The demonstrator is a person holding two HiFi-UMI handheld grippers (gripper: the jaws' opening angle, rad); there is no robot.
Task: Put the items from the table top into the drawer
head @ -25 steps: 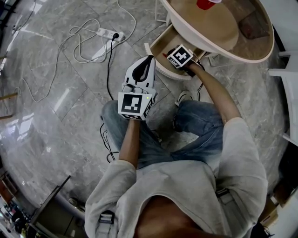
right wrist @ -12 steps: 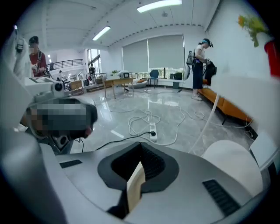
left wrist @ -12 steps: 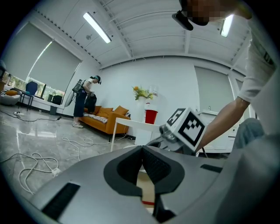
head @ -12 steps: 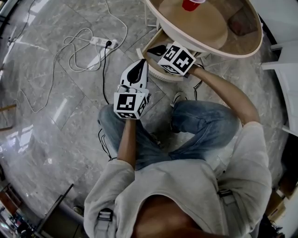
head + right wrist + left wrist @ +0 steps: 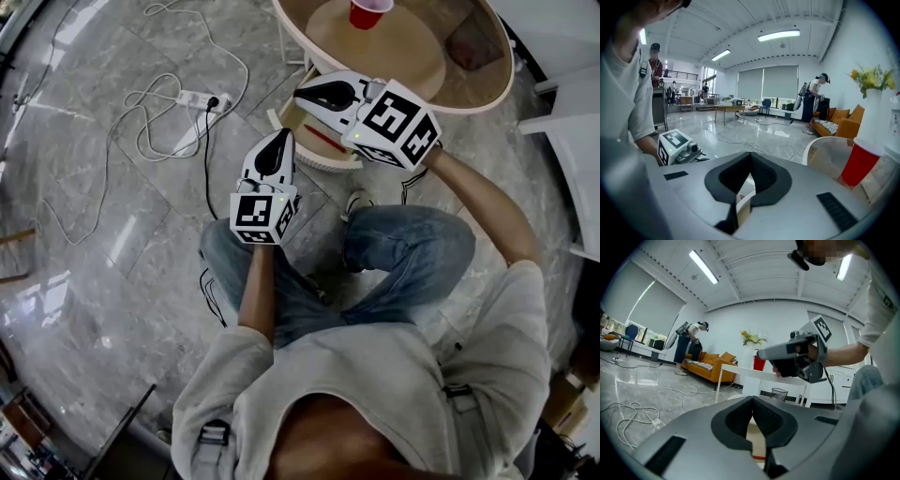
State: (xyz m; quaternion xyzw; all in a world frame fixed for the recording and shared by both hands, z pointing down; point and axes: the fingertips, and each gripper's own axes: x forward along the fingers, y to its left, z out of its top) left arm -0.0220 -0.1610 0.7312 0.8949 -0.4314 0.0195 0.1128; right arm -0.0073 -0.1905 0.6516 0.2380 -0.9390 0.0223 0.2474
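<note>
No word, number or brand name can be read anywhere in these views. The only signs are black-and-white square markers, one on the cube [image 5: 262, 212] of the left gripper [image 5: 280, 138] and others on the cube [image 5: 398, 122] of the right gripper [image 5: 302, 93]. They are block patterns, not letters or digits. A small dark patch [image 5: 887, 300] on the person's pale sleeve may be print, but it is too small to make out.
</note>
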